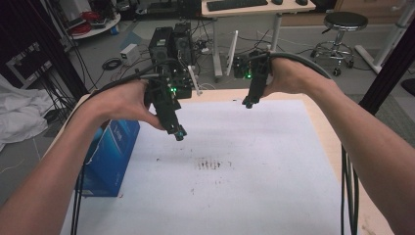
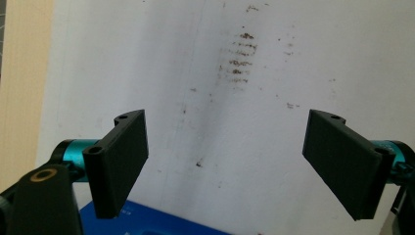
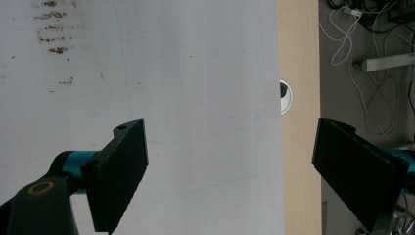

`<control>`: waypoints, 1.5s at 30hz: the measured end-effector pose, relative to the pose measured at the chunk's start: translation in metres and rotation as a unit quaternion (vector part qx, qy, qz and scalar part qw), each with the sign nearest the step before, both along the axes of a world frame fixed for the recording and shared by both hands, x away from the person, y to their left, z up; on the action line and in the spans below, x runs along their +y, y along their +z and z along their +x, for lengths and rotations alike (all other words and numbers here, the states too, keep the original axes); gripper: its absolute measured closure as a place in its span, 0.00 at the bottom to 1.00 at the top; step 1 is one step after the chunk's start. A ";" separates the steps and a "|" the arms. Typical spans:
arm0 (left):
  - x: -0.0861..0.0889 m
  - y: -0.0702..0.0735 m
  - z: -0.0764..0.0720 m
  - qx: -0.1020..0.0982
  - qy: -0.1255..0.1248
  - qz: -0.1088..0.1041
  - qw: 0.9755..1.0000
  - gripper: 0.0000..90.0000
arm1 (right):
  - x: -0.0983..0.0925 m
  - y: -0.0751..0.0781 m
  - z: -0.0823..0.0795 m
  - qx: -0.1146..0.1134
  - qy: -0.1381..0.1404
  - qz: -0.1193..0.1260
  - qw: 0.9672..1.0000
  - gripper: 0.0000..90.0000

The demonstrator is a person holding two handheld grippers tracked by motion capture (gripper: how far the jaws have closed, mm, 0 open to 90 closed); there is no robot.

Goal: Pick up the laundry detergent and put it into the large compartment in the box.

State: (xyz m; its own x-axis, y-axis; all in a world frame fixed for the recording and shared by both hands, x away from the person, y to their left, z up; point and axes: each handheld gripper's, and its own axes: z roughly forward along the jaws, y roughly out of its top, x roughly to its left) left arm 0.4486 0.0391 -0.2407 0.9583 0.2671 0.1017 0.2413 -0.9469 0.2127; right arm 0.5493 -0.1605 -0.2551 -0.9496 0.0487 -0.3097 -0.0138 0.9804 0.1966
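**Blue box beside the left claw: take it by its narrow sides**

High view: your left claw (image 1: pixel 179 133) hangs above the white sheet (image 1: pixel 274 166), just right of the blue box (image 1: pixel 110 156), which stands at the sheet's left edge on the counter (image 1: pixel 323 122). Your right claw (image 1: pixel 248 103) hangs well right of the box, near the sheet's far edge. Neither touches anything.

Left gripper view: the jaws of the left claw (image 2: pixel 225 161) stand spread wide with nothing between them. A corner of the box (image 2: pixel 161 223) shows just below them; the brown stains (image 2: pixel 240 58) lie beyond it.

Right gripper view: the right claw (image 3: pixel 230 171) is spread as wide and empty, over the sheet (image 3: pixel 195 98) and the bare counter (image 3: pixel 298 147), well away from the box.

The box looks like printed cardboard: probably light, stiff at the edges, yielding in the broad faces and somewhat slick. Grip across two opposite narrow sides near a corner, where the walls resist squeezing. How full it is you cannot tell, so lift gently.
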 end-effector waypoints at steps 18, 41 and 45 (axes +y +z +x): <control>-0.017 -0.030 -0.012 0.020 -0.028 0.020 0.999 0.19 | -0.003 0.002 -0.012 0.000 -0.007 -0.003 1.000 0.14; -0.018 -0.035 -0.017 0.025 -0.030 0.022 0.999 0.19 | -0.005 0.006 -0.015 -0.003 -0.007 0.000 1.000 0.14; -0.018 -0.035 -0.018 0.027 -0.030 0.022 0.999 0.19 | -0.005 0.007 -0.016 -0.002 -0.010 0.003 1.000 0.14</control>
State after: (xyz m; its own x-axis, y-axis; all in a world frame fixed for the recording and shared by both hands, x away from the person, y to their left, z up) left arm 0.4311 0.0210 -0.2759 0.9769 0.2050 0.0603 0.1934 -0.9682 0.1587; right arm 0.5331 -0.1654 -0.2480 -0.9469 0.0689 -0.3141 0.0044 0.9795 0.2016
